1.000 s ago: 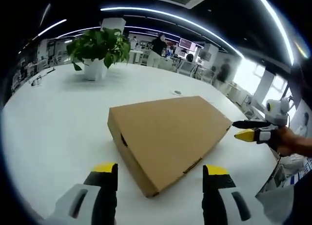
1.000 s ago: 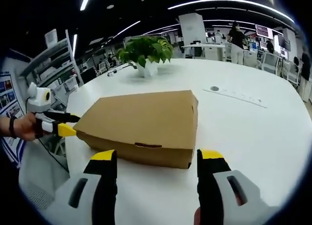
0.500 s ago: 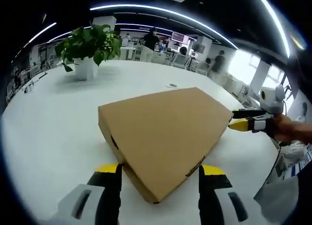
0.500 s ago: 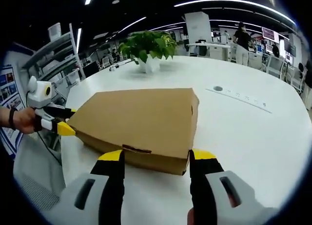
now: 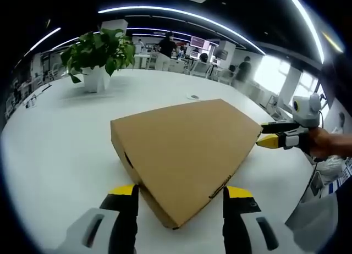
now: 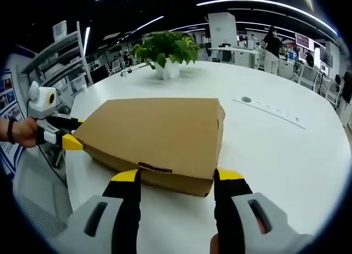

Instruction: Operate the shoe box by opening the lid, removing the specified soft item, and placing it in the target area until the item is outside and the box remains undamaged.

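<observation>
The closed shoe box (image 5: 184, 152) lies flat on the white tabletop (image 5: 55, 133). The left hand-held gripper (image 5: 179, 196) and right hand-held gripper (image 6: 176, 180) are spread wide at 2 corners, holding nothing.

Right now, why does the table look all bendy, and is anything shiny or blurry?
In the left gripper view the fisheye lens curves the white table like a bowl, and the ceiling light strips bend into arcs. In the right gripper view the table gleams softly, the cardboard box looks sharp, the potted plant is clear, and the far people are small and fuzzy.
</observation>
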Demonstrator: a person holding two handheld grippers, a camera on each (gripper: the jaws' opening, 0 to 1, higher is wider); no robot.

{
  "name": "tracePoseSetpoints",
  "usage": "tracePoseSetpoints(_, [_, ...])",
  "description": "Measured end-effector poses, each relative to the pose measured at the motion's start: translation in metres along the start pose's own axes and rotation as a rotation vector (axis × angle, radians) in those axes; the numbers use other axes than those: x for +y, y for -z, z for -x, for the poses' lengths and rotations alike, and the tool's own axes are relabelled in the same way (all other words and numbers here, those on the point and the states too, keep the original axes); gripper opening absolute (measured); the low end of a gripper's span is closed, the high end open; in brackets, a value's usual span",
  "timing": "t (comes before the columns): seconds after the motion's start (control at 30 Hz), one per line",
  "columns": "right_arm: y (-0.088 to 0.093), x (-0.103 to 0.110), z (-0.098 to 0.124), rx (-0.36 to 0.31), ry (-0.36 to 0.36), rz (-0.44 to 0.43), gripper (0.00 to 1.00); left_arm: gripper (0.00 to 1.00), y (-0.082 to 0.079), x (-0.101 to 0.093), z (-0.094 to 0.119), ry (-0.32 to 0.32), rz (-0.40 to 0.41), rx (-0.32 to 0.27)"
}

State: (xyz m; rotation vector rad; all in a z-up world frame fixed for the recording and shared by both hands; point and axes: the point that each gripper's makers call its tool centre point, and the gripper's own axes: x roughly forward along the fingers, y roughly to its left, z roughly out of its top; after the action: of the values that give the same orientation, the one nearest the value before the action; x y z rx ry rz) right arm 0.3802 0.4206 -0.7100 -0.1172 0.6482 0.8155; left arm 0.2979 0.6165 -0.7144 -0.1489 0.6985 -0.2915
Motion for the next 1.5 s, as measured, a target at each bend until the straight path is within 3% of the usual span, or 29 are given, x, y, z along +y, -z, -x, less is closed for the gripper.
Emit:
tracePoseSetpoints(0.27, [0.001, 0.019, -0.008, 0.002, 0.005, -0.002, 0.49, 0.60, 0.005, 0.017, 0.014, -0.004, -0.015, 0.009])
tracePoseSetpoints(0.73, [0.001, 0.015, -0.011, 0.036, 0.030, 0.024, 0.47, 0.58, 0.003, 0.017, 0.015, -0.014, -0.022, 0.035])
tracePoseSetpoints(1.07, [-0.014, 0.018, -0.003, 0.025, 0.039, 0.072, 0.42, 0.54, -0.015, 0.019, 0.029, -0.045, -0.040, -0.006])
tracePoseSetpoints(1.5, [-0.035, 0.022, 0.010, -0.031, 0.040, 0.052, 0.42, 0.52, -0.039, 0.020, 0.045, -0.054, -0.075, -0.082])
